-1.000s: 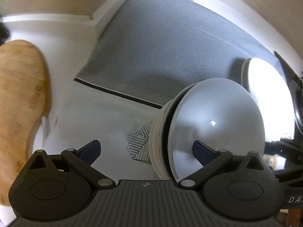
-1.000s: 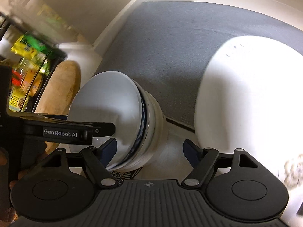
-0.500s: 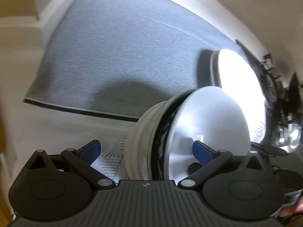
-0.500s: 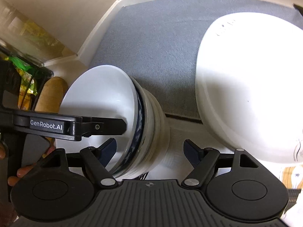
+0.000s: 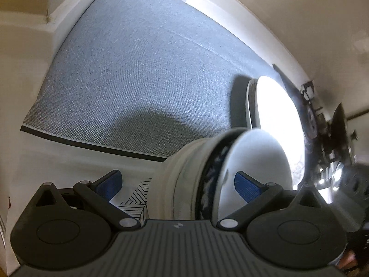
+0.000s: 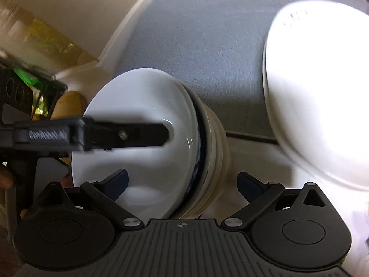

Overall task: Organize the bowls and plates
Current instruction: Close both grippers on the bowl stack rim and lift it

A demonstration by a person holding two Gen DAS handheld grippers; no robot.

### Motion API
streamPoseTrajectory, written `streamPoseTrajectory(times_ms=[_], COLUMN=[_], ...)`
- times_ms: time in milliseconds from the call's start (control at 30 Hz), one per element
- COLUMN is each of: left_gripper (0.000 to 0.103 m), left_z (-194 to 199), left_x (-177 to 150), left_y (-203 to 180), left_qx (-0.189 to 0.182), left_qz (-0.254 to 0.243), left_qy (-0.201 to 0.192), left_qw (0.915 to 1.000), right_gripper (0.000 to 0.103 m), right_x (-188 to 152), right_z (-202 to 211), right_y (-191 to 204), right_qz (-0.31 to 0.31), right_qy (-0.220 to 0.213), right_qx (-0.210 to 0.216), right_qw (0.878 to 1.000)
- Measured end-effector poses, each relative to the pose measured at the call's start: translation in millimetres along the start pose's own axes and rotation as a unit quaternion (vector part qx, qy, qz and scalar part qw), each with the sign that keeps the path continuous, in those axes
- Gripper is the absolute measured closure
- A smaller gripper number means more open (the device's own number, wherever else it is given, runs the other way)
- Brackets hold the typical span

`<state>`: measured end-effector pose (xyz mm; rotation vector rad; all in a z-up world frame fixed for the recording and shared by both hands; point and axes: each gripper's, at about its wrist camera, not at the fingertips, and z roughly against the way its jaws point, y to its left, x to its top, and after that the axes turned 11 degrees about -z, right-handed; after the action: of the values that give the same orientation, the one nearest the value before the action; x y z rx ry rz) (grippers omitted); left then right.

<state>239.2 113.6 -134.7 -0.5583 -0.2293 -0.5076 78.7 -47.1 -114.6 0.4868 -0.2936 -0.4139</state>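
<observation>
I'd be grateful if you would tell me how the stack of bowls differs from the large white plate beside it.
The stack of bowls is several deep pieces nested together; the large white plate looks wide and shallow. The stack shows a dark blue patterned band between bowls; the plate looks plain white. The stack sits at the grey mat's edge; the plate lies mostly on it. Both are white and round.

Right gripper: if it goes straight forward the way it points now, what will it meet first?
Most likely the stack of bowls: it lies directly between the opening fingers of the right gripper, touching neither pad. Depth is hard to judge here.
</observation>
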Motion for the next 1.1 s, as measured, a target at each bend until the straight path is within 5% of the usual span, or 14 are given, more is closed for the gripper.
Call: streamPoseTrajectory(times_ms=[133, 167, 200, 367, 667, 1100], left_gripper=[0.001, 0.007, 0.028, 0.035, 0.033, 0.033], left_z=[-0.8, -0.7, -2.3, 2.1, 4.2, 21.9], left_x=[4.5, 4.8, 6.5, 2.8, -10.3, -28.3], left_y=[1.5, 0.3, -1.6, 1.6, -5.8, -4.9], left_qx=[-0.003, -0.001, -0.005, -0.031, -0.017, -0.008], left_qz=[-0.007, -0.008, -0.009, 0.014, 0.01, 0.04], left_qy=[0.011, 0.012, 0.013, 0.006, -0.015, -0.06], left_qw=[0.9999, 0.9999, 0.9999, 0.9994, 0.9997, 0.9973], right_gripper=[0.0, 0.0, 0.0, 0.011, 0.028, 0.032], right_x=[1.1, 0.4, -0.1, 2.0, 1.7, 3.4], right_z=[2.0, 2.1, 2.6, 3.2, 10.8, 25.1], right_y=[-7.7, -8.0, -8.9, -8.8, -27.6, -28.9], right_qz=[-0.021, -0.023, -0.022, -0.02, -0.05, -0.03], right_qy=[-0.005, -0.009, -0.011, -0.023, -0.04, -0.045], right_qx=[0.017, 0.018, 0.02, 0.016, 0.039, 0.042], right_qw=[1.0, 1.0, 1.0, 0.999, 0.997, 0.998])
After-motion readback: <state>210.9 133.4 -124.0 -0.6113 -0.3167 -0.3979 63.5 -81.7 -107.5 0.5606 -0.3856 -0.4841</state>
